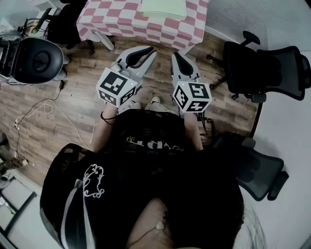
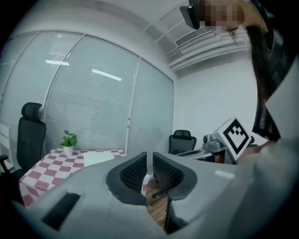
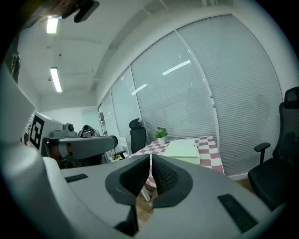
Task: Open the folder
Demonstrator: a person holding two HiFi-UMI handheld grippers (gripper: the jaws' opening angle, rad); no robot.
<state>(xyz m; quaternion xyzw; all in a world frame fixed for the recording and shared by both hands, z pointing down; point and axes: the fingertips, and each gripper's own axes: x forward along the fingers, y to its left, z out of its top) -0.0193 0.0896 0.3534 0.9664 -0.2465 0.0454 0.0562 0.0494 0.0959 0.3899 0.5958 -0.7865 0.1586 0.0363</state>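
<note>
Pale green flat folder (image 1: 163, 8) lying closed on red-checked table (image 1: 112, 19); small potted plant (image 3: 161, 134) seen only in gripper views. Left gripper (image 2: 149, 158), right gripper (image 3: 150, 161): jaws together, empty.

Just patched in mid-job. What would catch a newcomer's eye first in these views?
The left gripper and right gripper stand out first: they are side by side in the middle of the head view, both shut with nothing between the jaws. Just ahead of them is the pink-checked table, with the pale folder lying flat on it, not yet touched. A black office chair stands at the right.
</note>
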